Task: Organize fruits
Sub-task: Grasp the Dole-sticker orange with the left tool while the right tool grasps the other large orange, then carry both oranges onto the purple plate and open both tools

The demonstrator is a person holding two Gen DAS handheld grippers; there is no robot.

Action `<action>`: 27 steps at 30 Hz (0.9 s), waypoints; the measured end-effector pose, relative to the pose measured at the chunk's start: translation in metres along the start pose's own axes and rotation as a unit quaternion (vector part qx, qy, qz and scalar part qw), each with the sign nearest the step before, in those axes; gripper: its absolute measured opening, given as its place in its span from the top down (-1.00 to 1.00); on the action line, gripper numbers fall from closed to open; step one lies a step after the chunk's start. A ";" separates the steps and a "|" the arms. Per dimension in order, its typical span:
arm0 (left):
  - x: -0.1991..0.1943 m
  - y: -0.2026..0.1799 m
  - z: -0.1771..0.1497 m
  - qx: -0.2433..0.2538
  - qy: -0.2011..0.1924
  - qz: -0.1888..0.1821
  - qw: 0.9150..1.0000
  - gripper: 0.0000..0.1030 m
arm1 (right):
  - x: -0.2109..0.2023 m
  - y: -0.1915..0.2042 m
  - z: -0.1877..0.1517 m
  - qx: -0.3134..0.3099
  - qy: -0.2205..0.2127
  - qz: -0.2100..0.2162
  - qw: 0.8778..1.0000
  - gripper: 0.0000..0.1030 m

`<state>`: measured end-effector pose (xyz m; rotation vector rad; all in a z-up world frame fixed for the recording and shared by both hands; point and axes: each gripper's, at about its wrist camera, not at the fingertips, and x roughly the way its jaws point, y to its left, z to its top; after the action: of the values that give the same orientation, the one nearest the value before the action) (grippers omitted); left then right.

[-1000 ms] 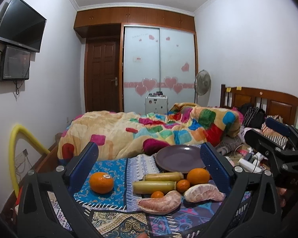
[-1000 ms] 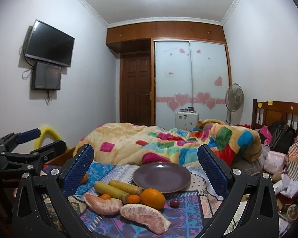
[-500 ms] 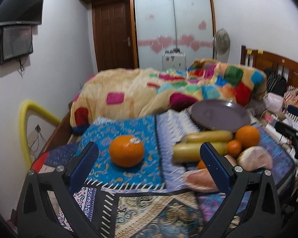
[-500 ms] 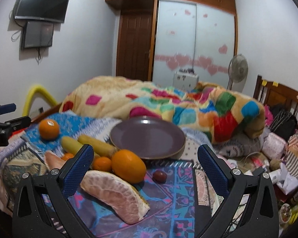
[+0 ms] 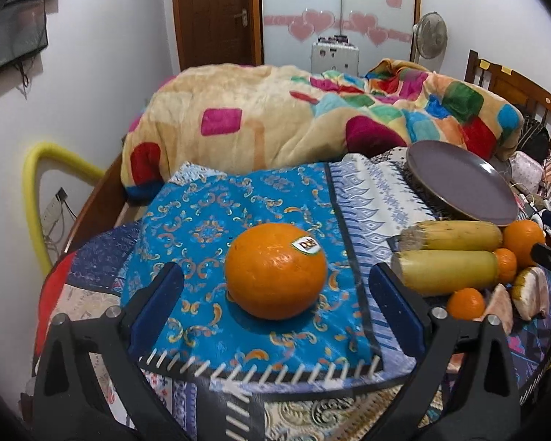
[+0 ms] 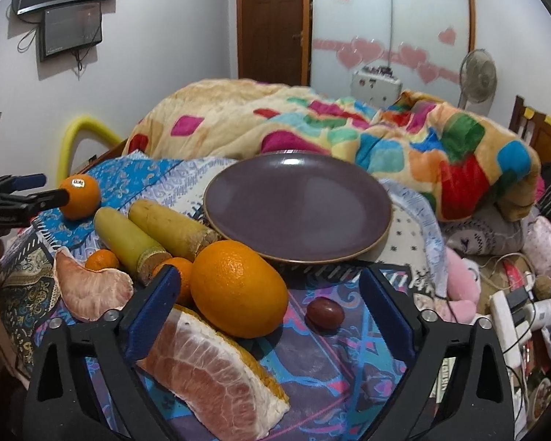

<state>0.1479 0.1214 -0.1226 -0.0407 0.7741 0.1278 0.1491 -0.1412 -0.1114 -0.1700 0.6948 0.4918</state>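
Left hand-held gripper (image 5: 275,283) straddles orange (image 5: 275,270); underside hidden

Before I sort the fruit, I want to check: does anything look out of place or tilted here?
Yes. The stickered orange lies alone on the blue cloth, apart from the fruit pile. The purple plate sits tilted on the folded bedding and holds nothing.

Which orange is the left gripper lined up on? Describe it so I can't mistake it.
On the blue patterned cloth, left of the fruit pile, one large orange sits alone between the left gripper's open jaws. Only it carries a white sticker.
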 end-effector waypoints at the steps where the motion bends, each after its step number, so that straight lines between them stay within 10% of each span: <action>1: 0.004 0.001 0.001 0.001 0.006 -0.001 1.000 -0.87 | 0.002 0.000 0.001 -0.001 0.005 0.004 1.000 -0.68; 27: 0.033 -0.004 0.006 0.035 0.049 -0.007 0.998 -0.32 | 0.015 0.002 0.004 -0.005 0.057 0.072 0.996 -0.08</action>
<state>0.1757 0.1212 -0.1414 0.0139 0.8761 0.0855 0.1606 -0.1320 -0.1180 -0.1596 0.8208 0.6265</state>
